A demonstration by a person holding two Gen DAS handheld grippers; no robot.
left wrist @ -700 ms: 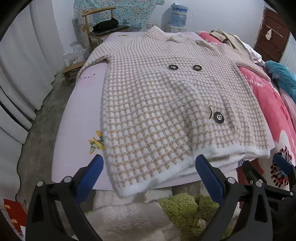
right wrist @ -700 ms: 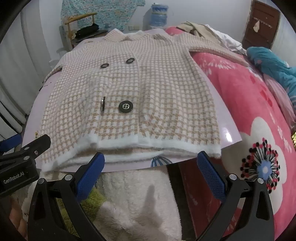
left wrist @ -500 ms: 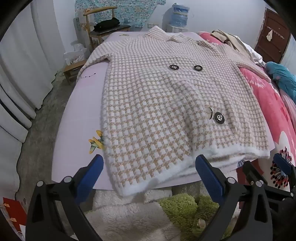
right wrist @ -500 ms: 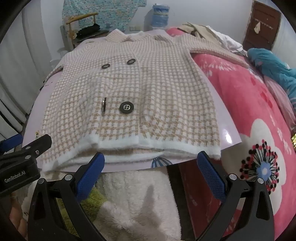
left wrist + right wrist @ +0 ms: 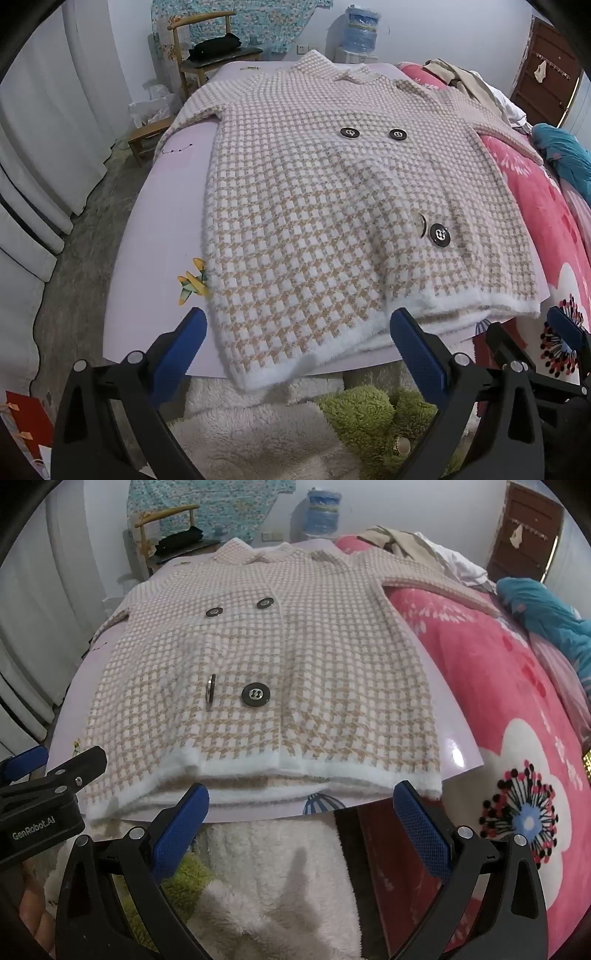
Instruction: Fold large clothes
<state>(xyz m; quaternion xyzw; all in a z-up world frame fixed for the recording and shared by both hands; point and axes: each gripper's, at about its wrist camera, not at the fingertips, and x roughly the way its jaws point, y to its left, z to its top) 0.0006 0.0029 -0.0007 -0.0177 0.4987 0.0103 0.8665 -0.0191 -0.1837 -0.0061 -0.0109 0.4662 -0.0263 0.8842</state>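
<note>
A large beige-and-white houndstooth coat (image 5: 325, 206) (image 5: 266, 664) with black buttons lies spread flat, front up, on a pale lilac board (image 5: 162, 236) (image 5: 454, 746). Its white fuzzy hem faces me and its collar lies at the far end. One sleeve runs out to the right over the pink blanket. My left gripper (image 5: 295, 347) hovers open just short of the hem's left part, nothing between its blue pads. My right gripper (image 5: 301, 819) stands open before the hem's right half, also with nothing in it. The left gripper's body (image 5: 40, 794) shows at the left edge of the right wrist view.
A pink flowered blanket (image 5: 498, 709) covers the bed on the right, with a teal cloth (image 5: 546, 616) and a pile of clothes (image 5: 465, 81) farther back. A wooden chair (image 5: 207, 48) and water jug (image 5: 360, 29) stand by the far wall. White and green fluffy fabric (image 5: 354, 410) lies below the board's near edge.
Both views have shifted very slightly; the coat sits a touch lower in the frames. The coat itself has not moved and both grippers stay open.
</note>
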